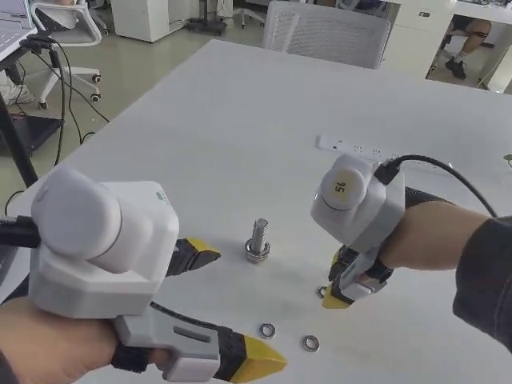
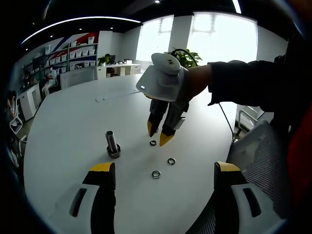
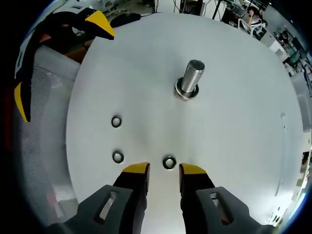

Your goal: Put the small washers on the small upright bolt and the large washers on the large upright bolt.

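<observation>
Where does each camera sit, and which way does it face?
Head view: on the head, facing down at the table; left gripper, right gripper and a sleeve show.
Left gripper view: on the left gripper, facing across the table toward the right gripper; own jaws wide apart, the person's arm beyond.
Right gripper view: on the right gripper, facing down at the table; a washer lies just ahead of its jaws.
Shared: all three show the upright bolt and three loose washers.
</observation>
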### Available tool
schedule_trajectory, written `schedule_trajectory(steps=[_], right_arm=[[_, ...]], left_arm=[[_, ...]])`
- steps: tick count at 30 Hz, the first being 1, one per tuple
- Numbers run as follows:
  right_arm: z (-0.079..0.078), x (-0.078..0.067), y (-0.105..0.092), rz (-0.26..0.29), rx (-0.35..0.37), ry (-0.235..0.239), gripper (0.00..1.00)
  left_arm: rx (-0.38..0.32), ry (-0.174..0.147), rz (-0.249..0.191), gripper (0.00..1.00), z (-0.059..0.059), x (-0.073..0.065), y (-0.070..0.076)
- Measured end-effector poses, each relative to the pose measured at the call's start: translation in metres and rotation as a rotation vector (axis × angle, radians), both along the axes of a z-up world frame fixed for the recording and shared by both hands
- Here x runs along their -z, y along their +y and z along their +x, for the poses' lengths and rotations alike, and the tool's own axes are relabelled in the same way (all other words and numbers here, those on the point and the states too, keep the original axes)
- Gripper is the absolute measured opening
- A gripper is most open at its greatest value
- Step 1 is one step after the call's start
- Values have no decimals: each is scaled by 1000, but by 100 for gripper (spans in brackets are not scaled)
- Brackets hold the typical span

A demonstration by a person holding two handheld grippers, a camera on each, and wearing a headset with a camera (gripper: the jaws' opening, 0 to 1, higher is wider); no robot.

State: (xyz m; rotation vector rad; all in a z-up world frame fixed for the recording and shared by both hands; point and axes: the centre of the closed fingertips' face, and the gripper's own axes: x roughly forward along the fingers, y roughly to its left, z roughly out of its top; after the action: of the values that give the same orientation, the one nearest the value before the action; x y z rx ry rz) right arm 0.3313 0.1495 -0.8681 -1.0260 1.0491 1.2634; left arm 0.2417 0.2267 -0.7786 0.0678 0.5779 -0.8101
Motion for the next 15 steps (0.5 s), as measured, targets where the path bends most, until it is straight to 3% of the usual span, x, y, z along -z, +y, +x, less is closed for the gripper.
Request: schedule_trajectory(steps=[15], right_arm=[[3,9,0,-15,-5,0,24]], left_arm=[[-6,5,-2,83,0,1,2]])
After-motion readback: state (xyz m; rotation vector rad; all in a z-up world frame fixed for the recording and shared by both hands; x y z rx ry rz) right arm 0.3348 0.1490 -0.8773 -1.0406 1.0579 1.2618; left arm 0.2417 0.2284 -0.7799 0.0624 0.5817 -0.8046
